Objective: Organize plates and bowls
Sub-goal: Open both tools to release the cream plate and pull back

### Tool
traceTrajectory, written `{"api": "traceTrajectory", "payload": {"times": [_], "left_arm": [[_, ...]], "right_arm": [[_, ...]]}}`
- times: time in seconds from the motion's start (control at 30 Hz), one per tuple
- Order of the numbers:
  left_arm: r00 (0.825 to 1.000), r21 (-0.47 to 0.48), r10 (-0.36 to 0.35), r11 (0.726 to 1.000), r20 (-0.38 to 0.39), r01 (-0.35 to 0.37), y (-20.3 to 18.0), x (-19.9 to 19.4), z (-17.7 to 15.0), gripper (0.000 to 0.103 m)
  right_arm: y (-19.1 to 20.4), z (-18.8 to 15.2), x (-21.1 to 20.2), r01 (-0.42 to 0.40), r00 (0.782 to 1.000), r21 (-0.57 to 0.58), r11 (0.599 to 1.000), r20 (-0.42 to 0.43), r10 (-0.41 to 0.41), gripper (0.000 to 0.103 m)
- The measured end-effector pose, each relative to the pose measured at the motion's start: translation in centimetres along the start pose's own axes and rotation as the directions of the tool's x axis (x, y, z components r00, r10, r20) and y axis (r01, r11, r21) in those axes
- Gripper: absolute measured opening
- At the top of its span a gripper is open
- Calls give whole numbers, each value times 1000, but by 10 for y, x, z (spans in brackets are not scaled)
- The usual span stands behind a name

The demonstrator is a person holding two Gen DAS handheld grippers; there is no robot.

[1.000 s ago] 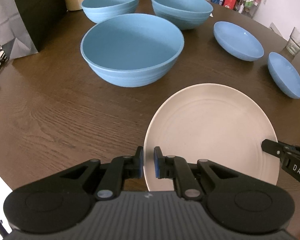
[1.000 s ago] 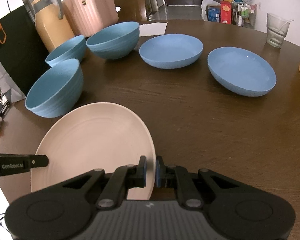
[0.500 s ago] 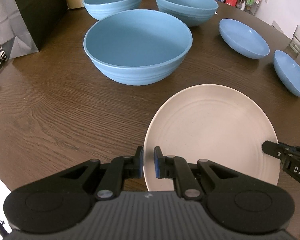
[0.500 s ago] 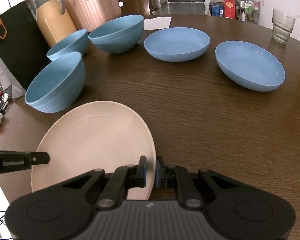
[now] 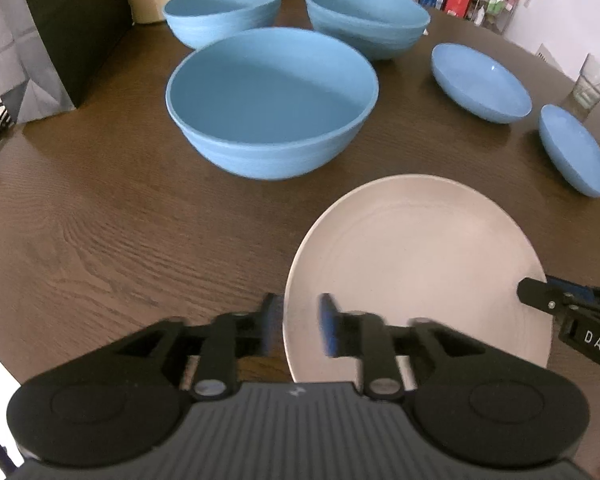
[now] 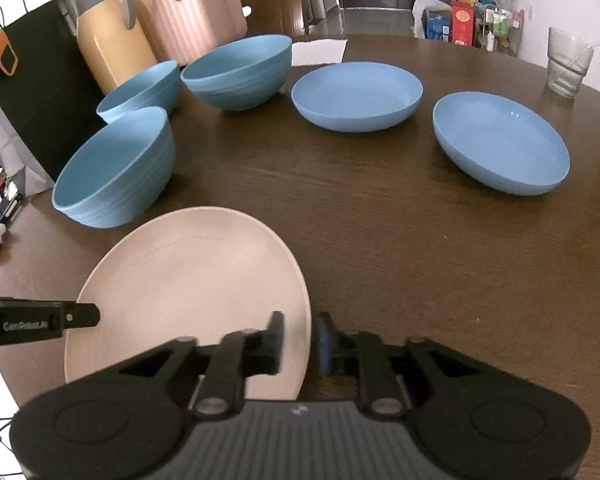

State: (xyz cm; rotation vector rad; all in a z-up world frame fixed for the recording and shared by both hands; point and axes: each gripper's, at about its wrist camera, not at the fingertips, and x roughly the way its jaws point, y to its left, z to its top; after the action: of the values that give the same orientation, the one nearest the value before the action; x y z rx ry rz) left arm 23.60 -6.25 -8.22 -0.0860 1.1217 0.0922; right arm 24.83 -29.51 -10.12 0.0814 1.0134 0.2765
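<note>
Dark wooden table [image 5: 100,240] carries our cream plate [image 5: 416,264] beside blue bowls; our left gripper [image 5: 298,324] and right gripper [image 6: 298,340] straddle opposite rims, fingers parted

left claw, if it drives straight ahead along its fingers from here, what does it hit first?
Probably the nearest big blue bowl, after a stretch of bare table. The left claw straddles the white plate at its rim, jaws apart, so the plate would likely get pushed along too. Depth is uncertain in the fisheye view.
</note>
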Motion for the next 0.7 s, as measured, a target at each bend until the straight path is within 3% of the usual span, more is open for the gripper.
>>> {"api": "traceTrajectory", "payload": {"times": [0.03,0.07,0.13,0.2,0.27,0.47,0.7], "left_arm": [[1000,5,1,1000,18,-1,0,-4,-1,56],[999,11,7,1000,37,-7,0,-7,-1,63],[998,22,12,1000,69,-14,-1,-15,-3,69],[996,25,4,1000,87,-6,0,-22,-4,73],[995,28,4,1000,102,-7,1,-27,-6,78],[991,5,-6,1000,132,5,7,-39,-9,102],[991,-31,-28,999,129,32,13,-47,-6,103]], "right_arm": [[0,0,-3,-1,1000,-2,1000,9,1,34],[1,0,-6,0,1000,-6,1000,18,0,40],[2,1,-12,6,999,-12,1000,33,-6,51],[3,2,-16,18,999,-16,1000,46,-17,75],[4,2,-19,26,998,-17,1000,58,-25,86],[6,2,-29,60,996,-8,998,66,-59,95],[10,5,-43,91,992,-12,996,84,-89,101]]}}
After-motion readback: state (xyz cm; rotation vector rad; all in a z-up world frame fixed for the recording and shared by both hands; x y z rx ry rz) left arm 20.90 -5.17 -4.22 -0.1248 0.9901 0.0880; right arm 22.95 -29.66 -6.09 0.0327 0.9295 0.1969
